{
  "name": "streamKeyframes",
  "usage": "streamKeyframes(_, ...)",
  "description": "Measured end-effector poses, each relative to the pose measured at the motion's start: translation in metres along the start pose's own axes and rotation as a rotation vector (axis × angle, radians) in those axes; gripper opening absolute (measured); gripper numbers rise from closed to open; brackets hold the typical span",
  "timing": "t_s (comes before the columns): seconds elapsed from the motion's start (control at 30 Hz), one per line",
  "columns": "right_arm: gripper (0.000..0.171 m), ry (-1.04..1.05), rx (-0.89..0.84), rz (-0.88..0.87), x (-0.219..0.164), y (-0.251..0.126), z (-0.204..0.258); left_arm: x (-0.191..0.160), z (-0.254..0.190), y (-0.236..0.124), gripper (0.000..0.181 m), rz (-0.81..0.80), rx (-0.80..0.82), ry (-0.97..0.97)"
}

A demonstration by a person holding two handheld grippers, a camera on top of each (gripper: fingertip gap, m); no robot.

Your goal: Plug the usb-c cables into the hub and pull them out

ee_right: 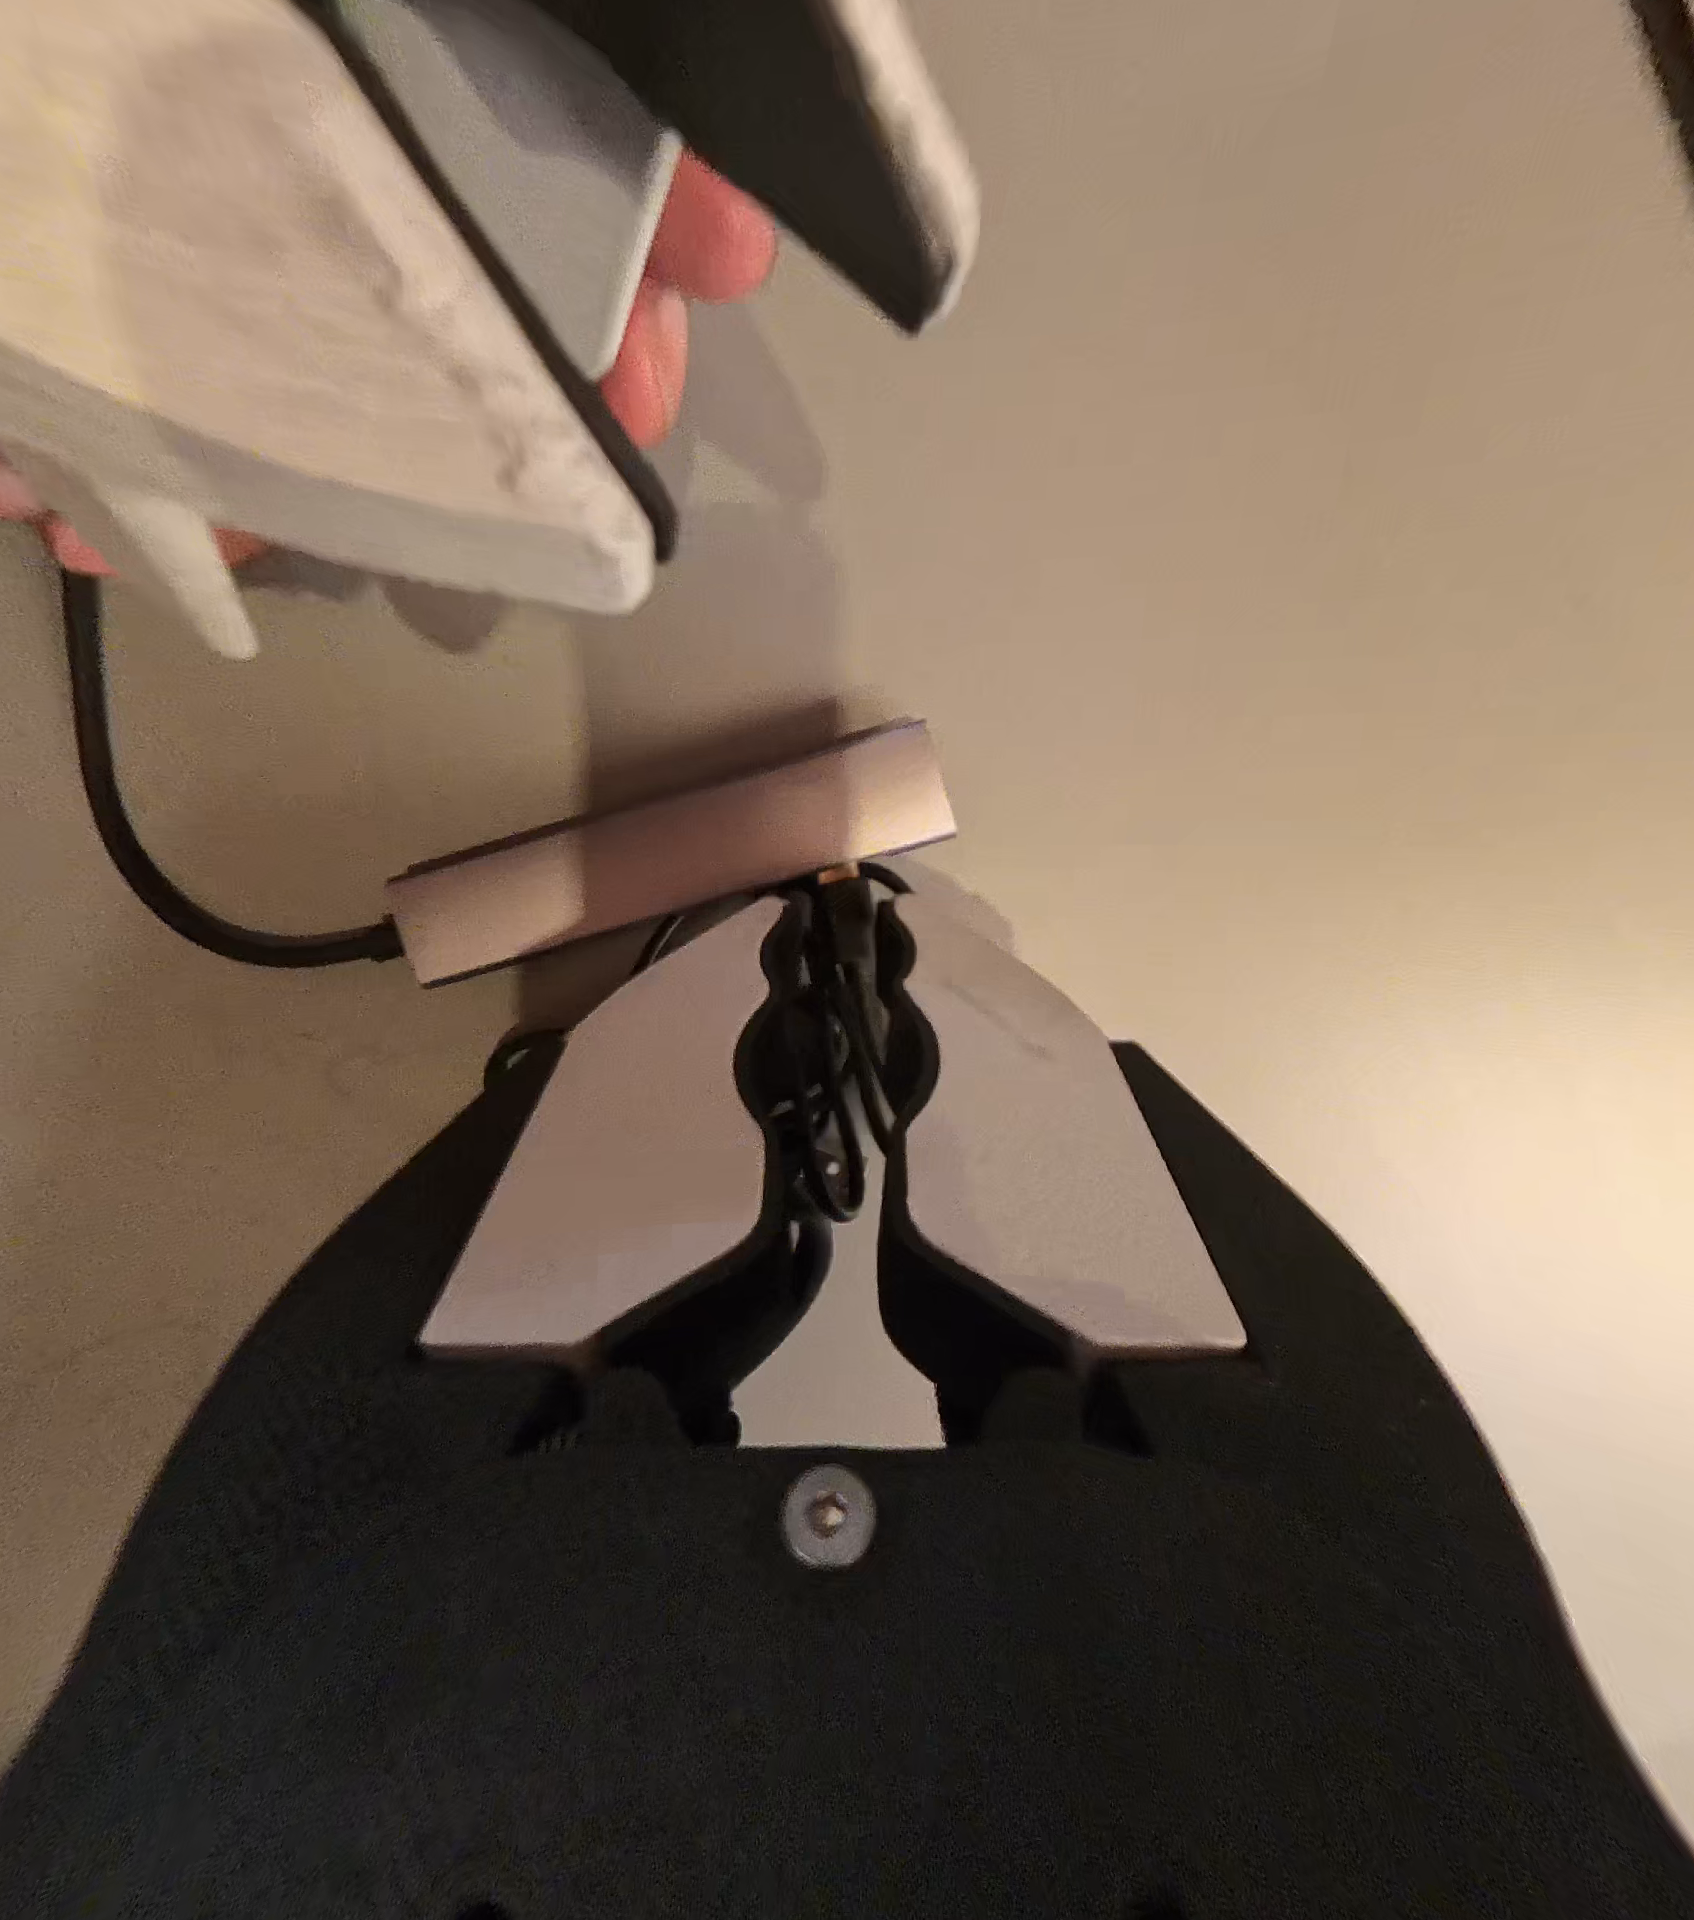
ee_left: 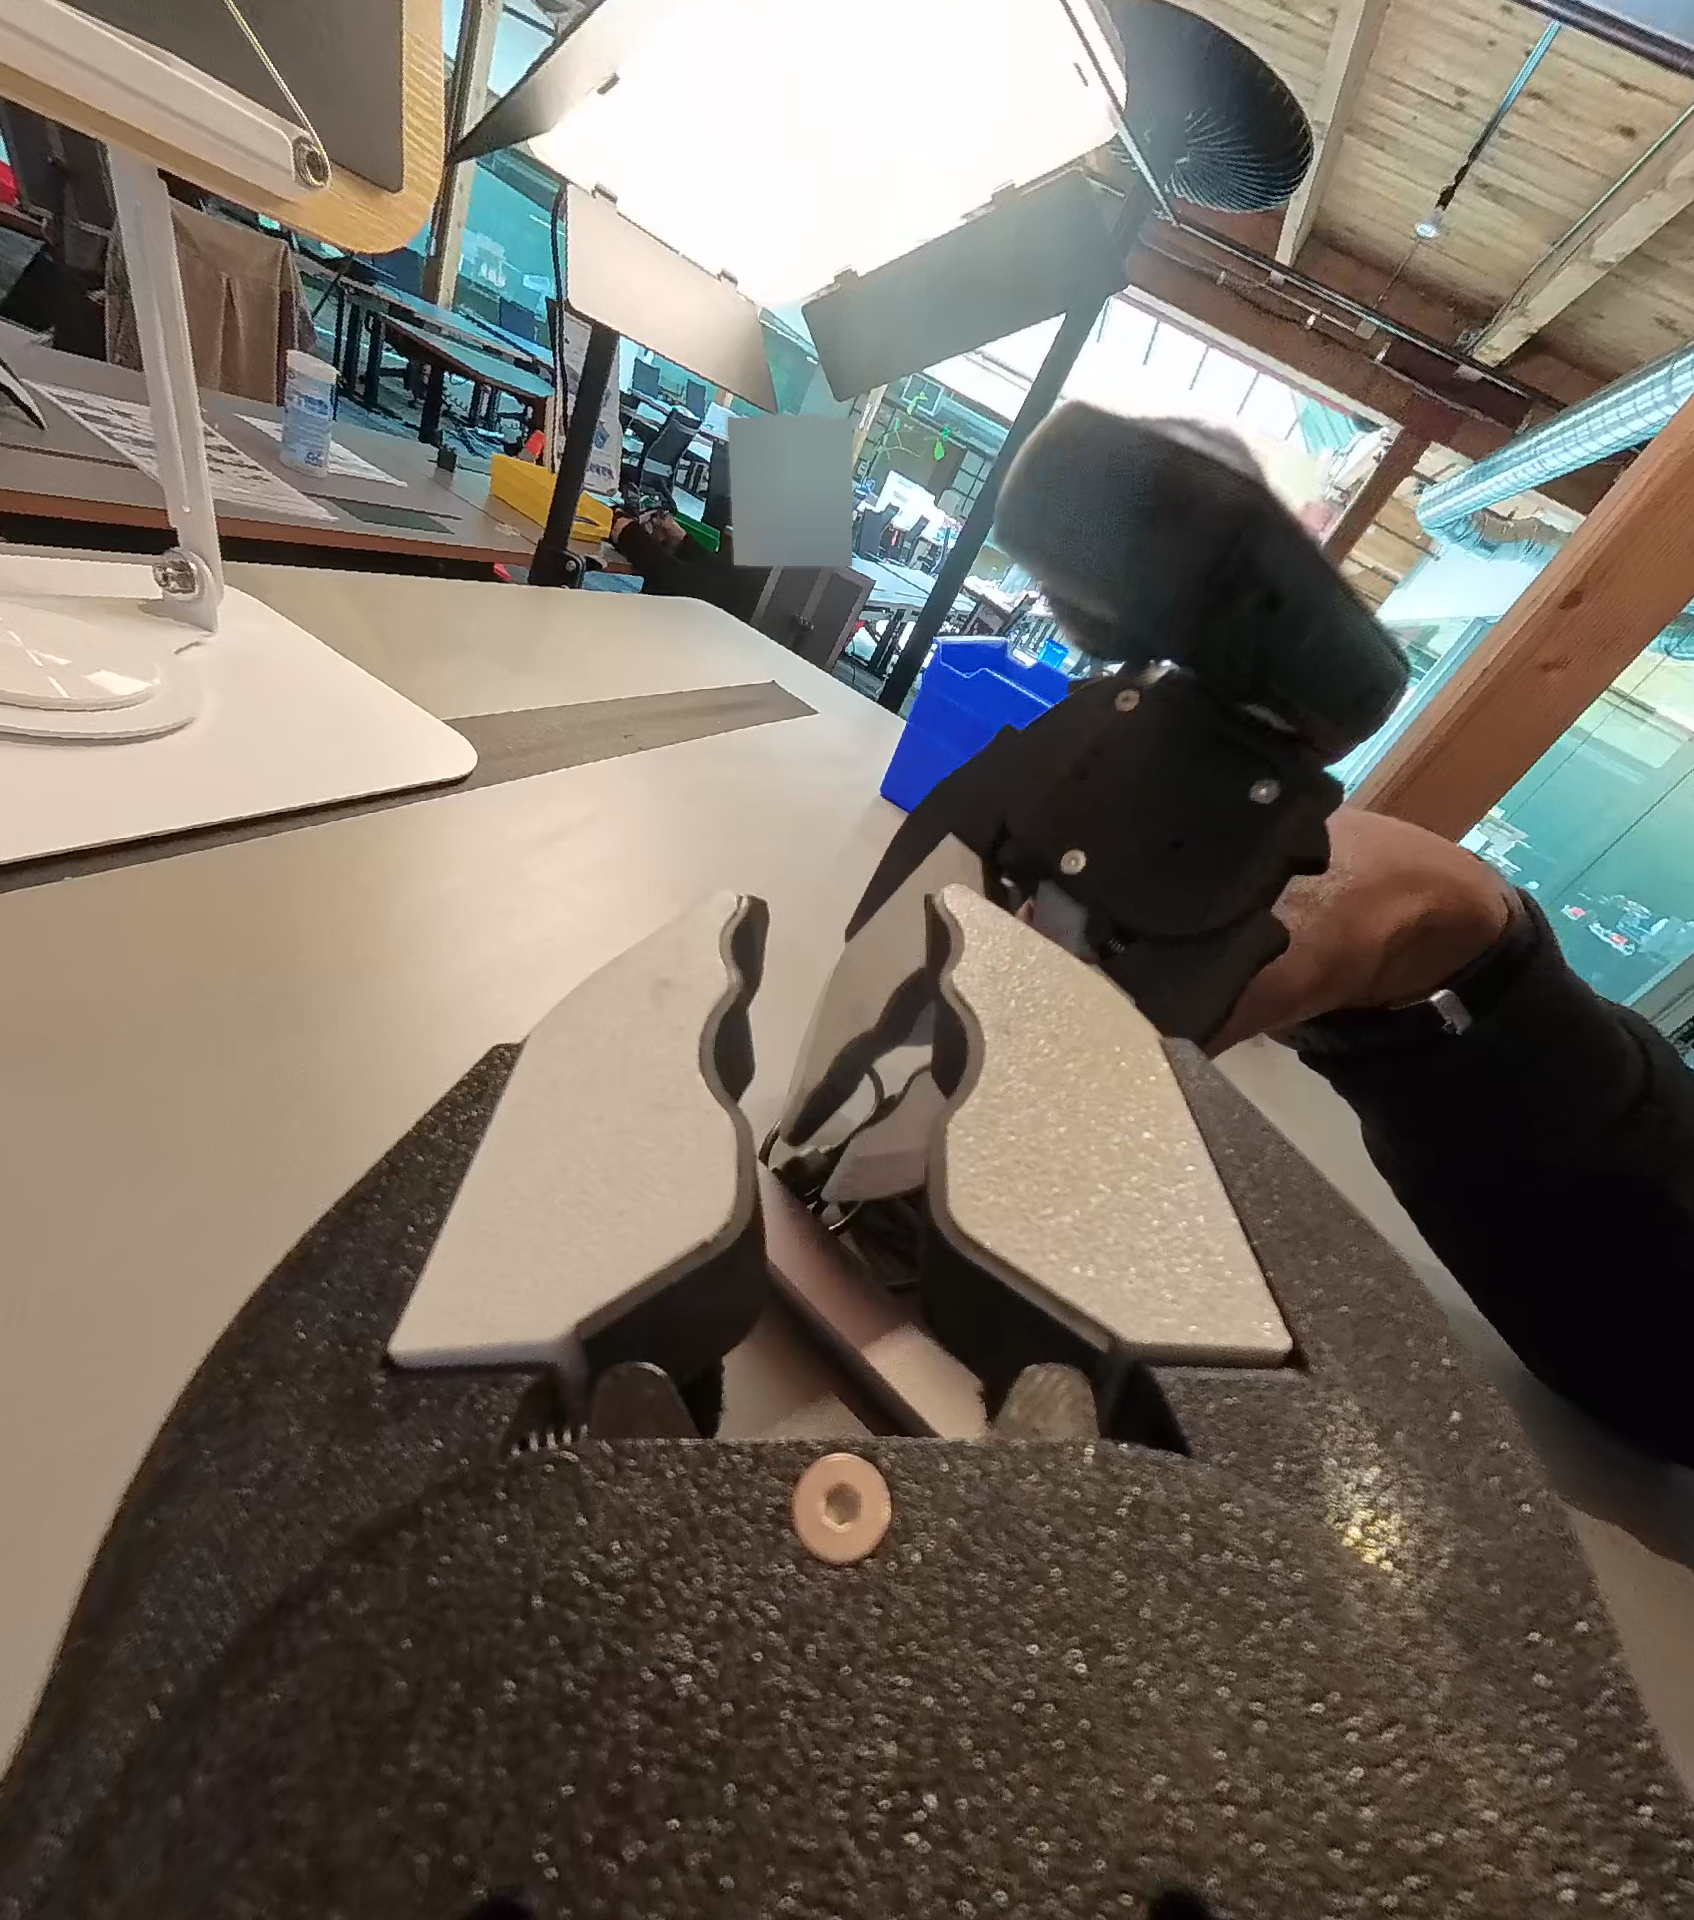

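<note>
While the right tool (ee_right: 838, 925) gripped a black cable (ee_right: 848, 997) at the hub (ee_right: 677, 862) on the bench (ee_right: 1342, 623), the plug wanted a straight push; the left tool (ee_left: 848, 935) hovered parted above.

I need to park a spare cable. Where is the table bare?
Bare table lies left of the left gripper, up to the white stand base, and beyond the dark strip. It is crowded around the hub, where the right gripper has its jaws on the black cables and the left gripper hangs close.
</note>
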State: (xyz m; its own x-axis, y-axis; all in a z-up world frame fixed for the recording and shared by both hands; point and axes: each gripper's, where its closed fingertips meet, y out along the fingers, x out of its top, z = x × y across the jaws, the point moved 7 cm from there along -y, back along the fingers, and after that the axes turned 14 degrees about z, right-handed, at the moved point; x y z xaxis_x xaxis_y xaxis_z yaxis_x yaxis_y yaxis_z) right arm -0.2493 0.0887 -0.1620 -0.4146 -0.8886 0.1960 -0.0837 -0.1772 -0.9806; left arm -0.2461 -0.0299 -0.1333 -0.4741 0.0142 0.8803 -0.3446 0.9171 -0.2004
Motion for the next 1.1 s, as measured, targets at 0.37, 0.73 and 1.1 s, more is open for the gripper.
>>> streamKeyframes(0.37, 0.014, -0.012, 0.008, 0.015, -0.001, 0.004, -0.002, 0.000, 0.001, 0.000, 0.030, -0.001, -0.001, -0.011)
streamKeyframes(0.73, 0.012, -0.004, 0.074, 0.009, 0.003, 0.011, 0.003, 0.001, 0.000, 0.000, 0.030, -0.013, 0.003, 0.004)
streamKeyframes(1.1, 0.011, -0.112, 0.075, -0.032, 0.003, 0.009, 0.013, 0.007, 0.015, -0.017, 0.031, -0.067, 0.032, -0.024)
